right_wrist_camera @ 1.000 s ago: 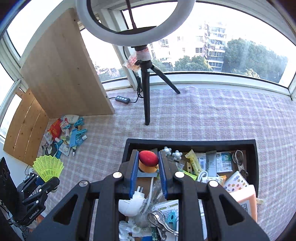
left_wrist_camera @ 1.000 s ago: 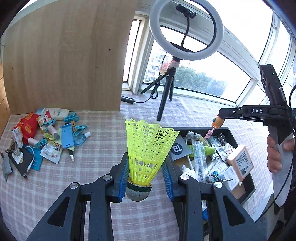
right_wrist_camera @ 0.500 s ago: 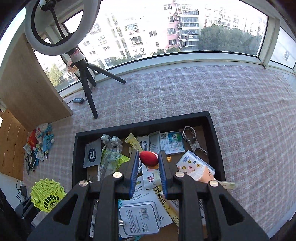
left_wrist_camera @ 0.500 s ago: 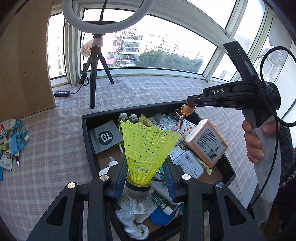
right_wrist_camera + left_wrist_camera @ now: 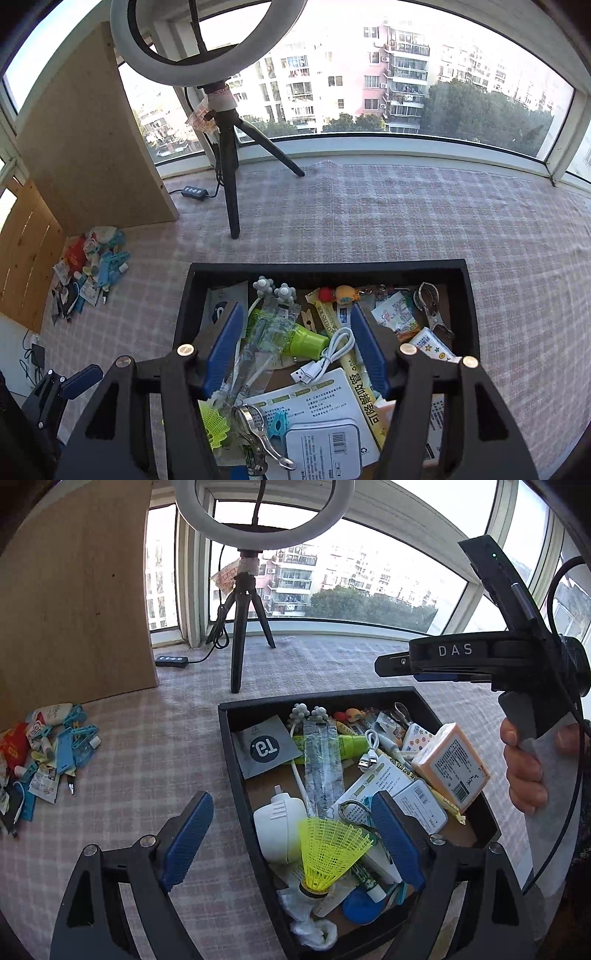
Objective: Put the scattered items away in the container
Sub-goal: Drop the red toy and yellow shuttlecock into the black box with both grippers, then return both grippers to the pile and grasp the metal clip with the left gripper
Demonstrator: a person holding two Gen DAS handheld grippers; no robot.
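A black tray point(image 5: 236, 760) full of small items sits on the checked cloth; it also shows in the right wrist view point(image 5: 184, 295). A yellow shuttlecock point(image 5: 328, 849) lies in its near end, seen partly in the right wrist view point(image 5: 216, 426). My left gripper point(image 5: 295, 842) is open above the shuttlecock, holding nothing. My right gripper point(image 5: 295, 347) is open and empty over the tray's middle. A small red and orange toy point(image 5: 336, 293) lies at the tray's far side. A pile of scattered items point(image 5: 44, 753) lies on the cloth far left.
A ring light on a black tripod point(image 5: 240, 635) stands behind the tray, with a power strip point(image 5: 171, 661) beside it. A wooden board point(image 5: 74, 590) leans at the back left. The person's hand point(image 5: 524, 771) holds the right gripper at the tray's right.
My left gripper opened and the shuttlecock dropped into the tray. My right gripper opened and the red and orange toy now lies at the tray's far side.
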